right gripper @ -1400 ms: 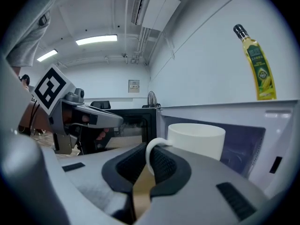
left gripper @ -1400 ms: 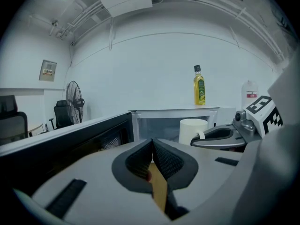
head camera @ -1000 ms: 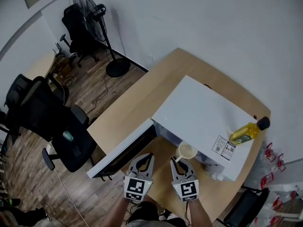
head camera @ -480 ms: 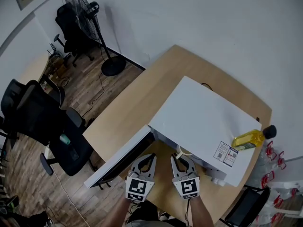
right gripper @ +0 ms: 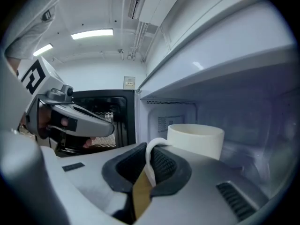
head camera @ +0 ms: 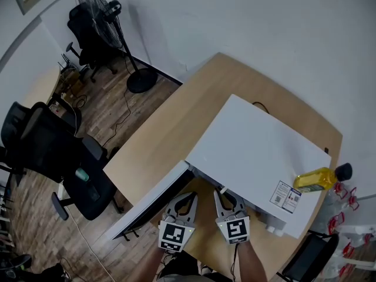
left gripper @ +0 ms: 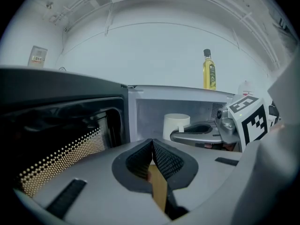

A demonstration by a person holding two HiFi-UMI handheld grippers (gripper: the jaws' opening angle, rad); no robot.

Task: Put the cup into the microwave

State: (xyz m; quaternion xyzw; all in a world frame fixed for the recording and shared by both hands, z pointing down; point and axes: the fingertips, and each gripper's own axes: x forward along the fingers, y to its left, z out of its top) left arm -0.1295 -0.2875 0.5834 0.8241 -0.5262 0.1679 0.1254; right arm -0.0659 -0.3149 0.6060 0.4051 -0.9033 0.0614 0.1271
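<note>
A black chair (head camera: 82,181) stands on the floor at the left, beside the wooden counter (head camera: 170,128); the microwave's door (head camera: 150,201) hangs open toward the left; the left tool (head camera: 184,200) hovers in front of the opening, its jaws pressed together with nothing between them; just beside it, the right tool (head camera: 229,197) reaches into the white microwave (head camera: 252,145), jaws clamped on the handle of the white cup (right gripper: 196,139), which is inside the cavity; a yellow bottle (head camera: 316,180) stands on the microwave's top at the right.
</note>
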